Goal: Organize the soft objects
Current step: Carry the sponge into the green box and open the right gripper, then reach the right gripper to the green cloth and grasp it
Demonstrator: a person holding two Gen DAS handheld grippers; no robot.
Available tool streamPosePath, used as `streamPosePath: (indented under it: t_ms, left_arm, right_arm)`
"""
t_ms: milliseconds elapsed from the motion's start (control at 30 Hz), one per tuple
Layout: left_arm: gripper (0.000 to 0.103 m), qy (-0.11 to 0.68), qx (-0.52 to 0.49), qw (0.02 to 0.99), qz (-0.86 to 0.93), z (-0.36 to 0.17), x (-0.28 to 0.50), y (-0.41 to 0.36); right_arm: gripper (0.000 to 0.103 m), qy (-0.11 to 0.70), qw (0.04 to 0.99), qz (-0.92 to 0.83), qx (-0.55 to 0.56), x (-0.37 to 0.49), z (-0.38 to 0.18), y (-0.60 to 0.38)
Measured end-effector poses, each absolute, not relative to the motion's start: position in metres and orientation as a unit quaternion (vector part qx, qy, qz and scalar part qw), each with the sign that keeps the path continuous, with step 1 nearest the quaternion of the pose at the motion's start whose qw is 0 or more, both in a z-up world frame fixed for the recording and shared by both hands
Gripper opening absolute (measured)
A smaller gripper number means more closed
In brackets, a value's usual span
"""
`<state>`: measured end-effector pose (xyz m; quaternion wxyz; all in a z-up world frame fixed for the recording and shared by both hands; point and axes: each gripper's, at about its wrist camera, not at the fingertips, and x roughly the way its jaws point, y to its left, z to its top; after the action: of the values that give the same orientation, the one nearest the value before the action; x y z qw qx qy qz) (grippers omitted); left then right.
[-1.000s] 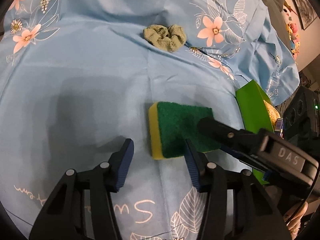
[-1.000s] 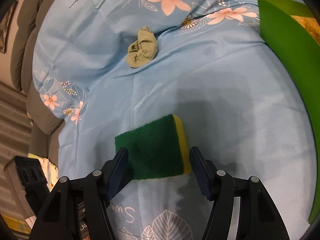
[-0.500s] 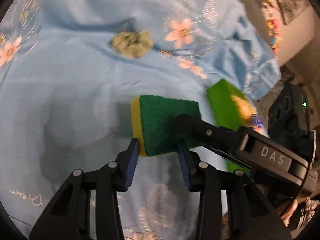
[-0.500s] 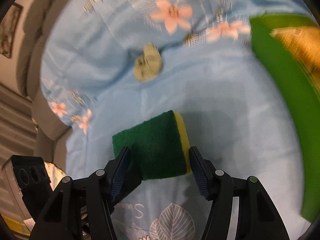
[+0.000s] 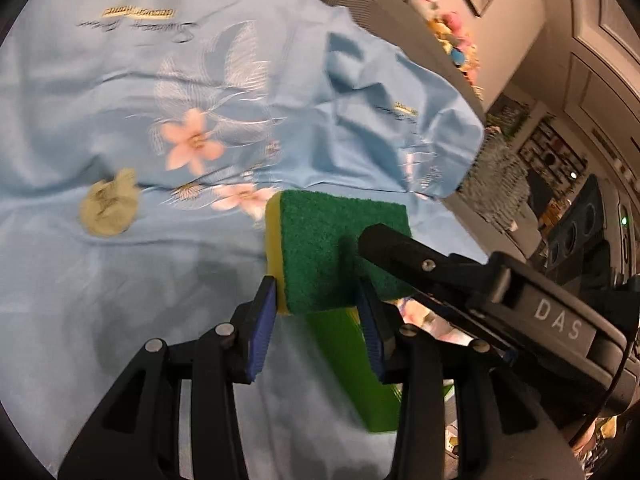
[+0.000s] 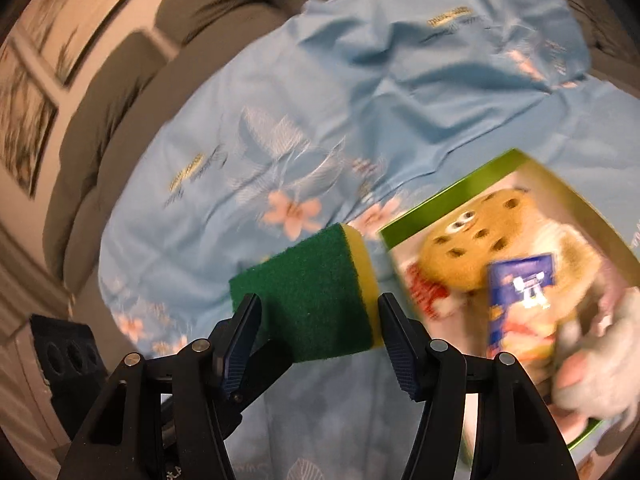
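A green and yellow sponge (image 5: 336,248) is held off the blue floral sheet (image 5: 120,280) by both grippers. My left gripper (image 5: 318,320) is shut on its near end. My right gripper (image 6: 320,320) clamps the same sponge (image 6: 312,296) from the other side. A crumpled olive cloth (image 5: 108,208) lies on the sheet to the left. A green box (image 6: 472,184) at the right holds a tan plush toy (image 6: 468,248) and other soft things.
The green box's side (image 5: 352,364) lies under the sponge in the left wrist view. A grey sofa back (image 6: 120,92) edges the sheet. Black speakers (image 5: 576,236) and shelves stand to the right. Framed pictures (image 6: 24,120) hang on the wall.
Both grippers have closed on the sponge and lifted it off the sheet, carrying it toward the green box. The box's contents now show in the right wrist view.
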<state>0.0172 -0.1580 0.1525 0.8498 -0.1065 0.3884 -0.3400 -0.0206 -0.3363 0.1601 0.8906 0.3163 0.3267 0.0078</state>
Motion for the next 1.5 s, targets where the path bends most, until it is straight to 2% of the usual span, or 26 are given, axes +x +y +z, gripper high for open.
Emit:
streamPosePath:
  t_ms: [200, 267, 467, 733, 900, 1033, 1100, 1200, 1267, 1400, 1500]
  left_arm:
    - [0.039, 0.383, -0.096, 0.831, -0.392, 0.147, 0.033, -0.209]
    - [0.039, 0.404, -0.098, 0.817, -0.4, 0.136, 0.04, -0.226]
    - [0.039, 0.418, -0.079, 0.809, -0.404, 0.121, 0.055, -0.261]
    - [0.039, 0.456, -0.053, 0.799, -0.389, 0.092, 0.06, -0.277]
    - [0.04, 0.456, -0.06, 0.799, -0.388, 0.091, 0.054, -0.272]
    - [0.04, 0.442, -0.08, 0.804, -0.39, 0.102, 0.043, -0.247]
    - [0.041, 0.433, -0.083, 0.812, -0.382, 0.108, 0.037, -0.227]
    - [0.051, 0.426, -0.09, 0.828, -0.352, 0.114, 0.032, -0.189]
    - [0.059, 0.419, -0.088, 0.844, -0.323, 0.114, 0.026, -0.158]
    - [0.063, 0.419, -0.07, 0.876, -0.227, 0.1, 0.017, -0.091]
    - [0.07, 0.418, -0.092, 0.886, -0.176, 0.085, 0.009, -0.04]
  right_arm:
    - [0.063, 0.307, 0.896, -0.06, 0.314, -0.022, 0.157, -0.378]
    - [0.063, 0.306, 0.887, -0.081, 0.335, -0.018, 0.15, -0.392]
    - [0.063, 0.323, 0.879, -0.129, 0.326, -0.001, 0.134, -0.412]
    - [0.063, 0.375, 0.843, -0.157, 0.352, 0.008, 0.097, -0.428]
    - [0.063, 0.355, 0.85, -0.168, 0.35, -0.003, 0.106, -0.426]
    - [0.065, 0.332, 0.87, -0.17, 0.323, -0.011, 0.121, -0.415]
    - [0.074, 0.313, 0.879, -0.173, 0.317, -0.016, 0.131, -0.409]
    - [0.087, 0.281, 0.893, -0.175, 0.304, -0.022, 0.146, -0.394]
    - [0.087, 0.268, 0.906, -0.163, 0.284, -0.023, 0.156, -0.377]
    - [0.087, 0.261, 0.919, -0.118, 0.271, -0.018, 0.164, -0.335]
    - [0.087, 0.274, 0.926, -0.07, 0.248, -0.007, 0.165, -0.3]
